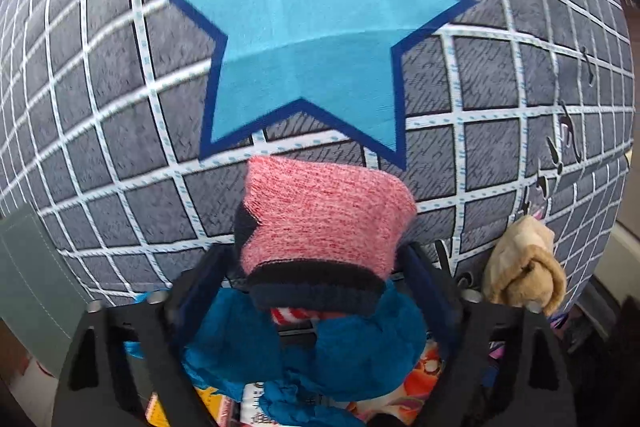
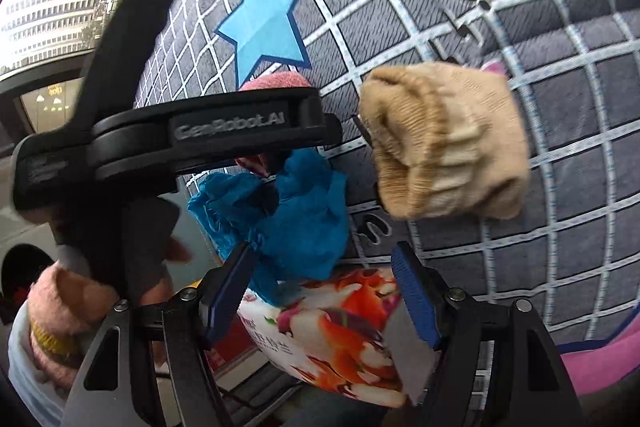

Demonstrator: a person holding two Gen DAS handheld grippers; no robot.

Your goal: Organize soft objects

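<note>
Grey grid-print fabric w/ a blue star (image 1: 308, 39) fills the bkgd. Left gripper (image 1: 320, 263) pinches a pink knit sock w/ navy cuff (image 1: 324, 223); keep the clamp firm. Right gripper (image 2: 320, 291) is spread, nothing held; beige knit sock (image 2: 444, 143) hangs just ahead, line the fingers up round it
</note>
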